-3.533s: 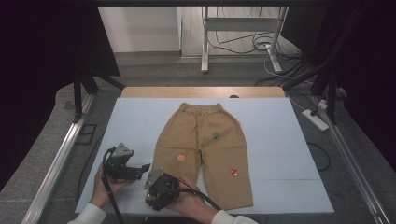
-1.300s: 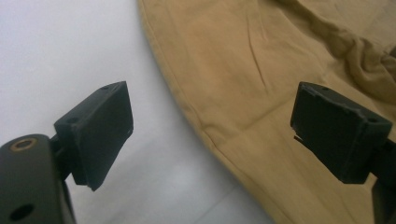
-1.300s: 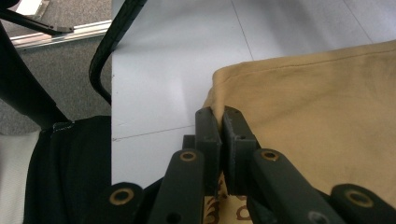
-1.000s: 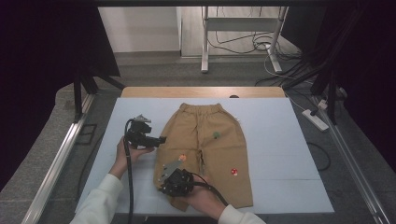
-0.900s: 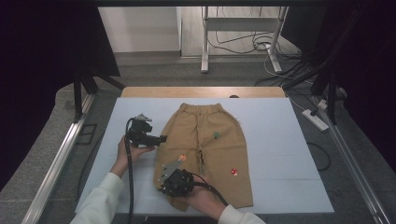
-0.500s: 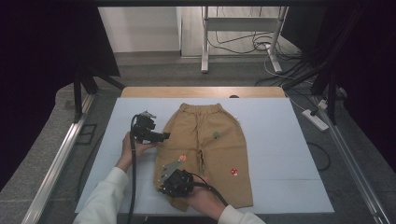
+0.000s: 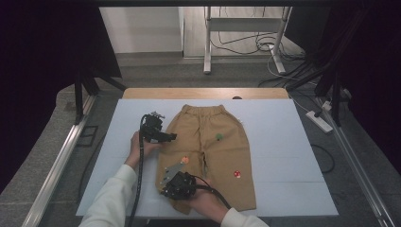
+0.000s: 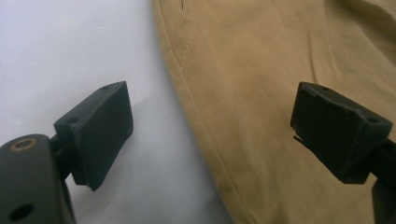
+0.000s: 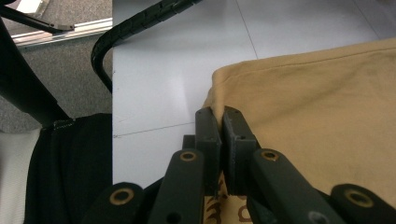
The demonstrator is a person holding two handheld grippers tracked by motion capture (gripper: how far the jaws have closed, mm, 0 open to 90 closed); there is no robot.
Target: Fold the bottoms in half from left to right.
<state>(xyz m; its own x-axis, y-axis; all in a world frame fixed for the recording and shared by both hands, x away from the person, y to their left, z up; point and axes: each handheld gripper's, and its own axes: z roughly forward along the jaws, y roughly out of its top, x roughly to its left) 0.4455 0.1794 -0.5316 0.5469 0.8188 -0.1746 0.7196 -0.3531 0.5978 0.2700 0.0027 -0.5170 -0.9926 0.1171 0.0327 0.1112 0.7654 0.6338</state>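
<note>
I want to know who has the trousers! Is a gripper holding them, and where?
The right gripper is shut on the trousers at a bottom corner of one leg. The left gripper is open, holding nothing.

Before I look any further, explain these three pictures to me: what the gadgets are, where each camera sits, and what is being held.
A person stands at a white table holding a two-jaw hand tool in each hand. One camera looks down from above; the other two ride on the tools and look along their black jaws. A pair of tan trousers lies flat on the table. The right gripper is shut on the corner of one trouser leg's hem. The left gripper is open, its jaws either side of the trousers' outer edge, one over the table, one over the cloth, not yet pinching it.
</note>
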